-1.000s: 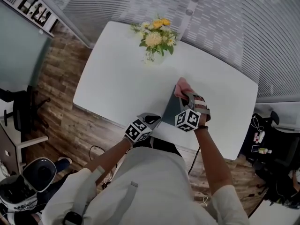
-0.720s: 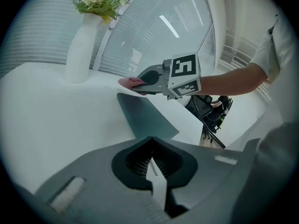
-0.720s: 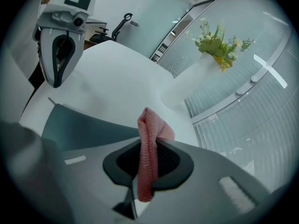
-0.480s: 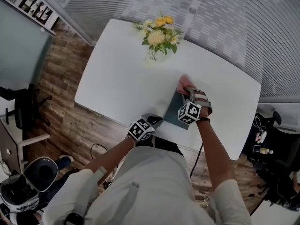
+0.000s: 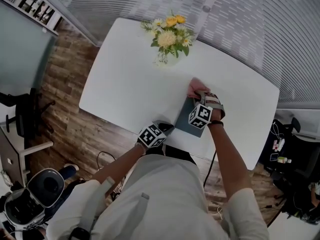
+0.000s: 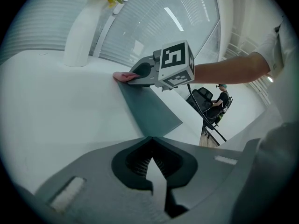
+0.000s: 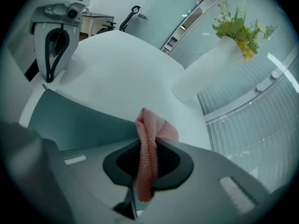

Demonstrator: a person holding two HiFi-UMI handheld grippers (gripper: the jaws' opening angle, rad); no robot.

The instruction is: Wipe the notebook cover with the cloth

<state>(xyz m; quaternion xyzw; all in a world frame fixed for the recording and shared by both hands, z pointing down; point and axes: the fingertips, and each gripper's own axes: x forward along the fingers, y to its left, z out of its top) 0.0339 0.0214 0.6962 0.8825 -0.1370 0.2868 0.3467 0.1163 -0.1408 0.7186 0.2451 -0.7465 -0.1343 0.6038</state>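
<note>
A dark grey notebook (image 5: pixel 189 120) lies flat near the front edge of the white table (image 5: pixel 125 84). My right gripper (image 5: pixel 198 95) is shut on a pink cloth (image 5: pixel 193 88) and presses it at the notebook's far end. In the right gripper view the cloth (image 7: pixel 149 139) hangs folded between the jaws above the cover (image 7: pixel 79 122). My left gripper (image 5: pixel 166 127) is shut with nothing in it, its tip at the notebook's near left corner. From the left gripper view the notebook (image 6: pixel 148 107) stretches away to the cloth (image 6: pixel 122 76) and the right gripper (image 6: pixel 140 73).
A white vase of yellow flowers (image 5: pixel 169 39) stands at the far side of the table, its body (image 7: pixel 205 73) just beyond the cloth. Wooden floor (image 5: pixel 65 99) and office chairs (image 5: pixel 22 119) lie to the left. A person (image 6: pixel 218 101) stands in the background.
My right gripper has slid the cloth a little farther away along the notebook. The left gripper has stayed at the near corner.
</note>
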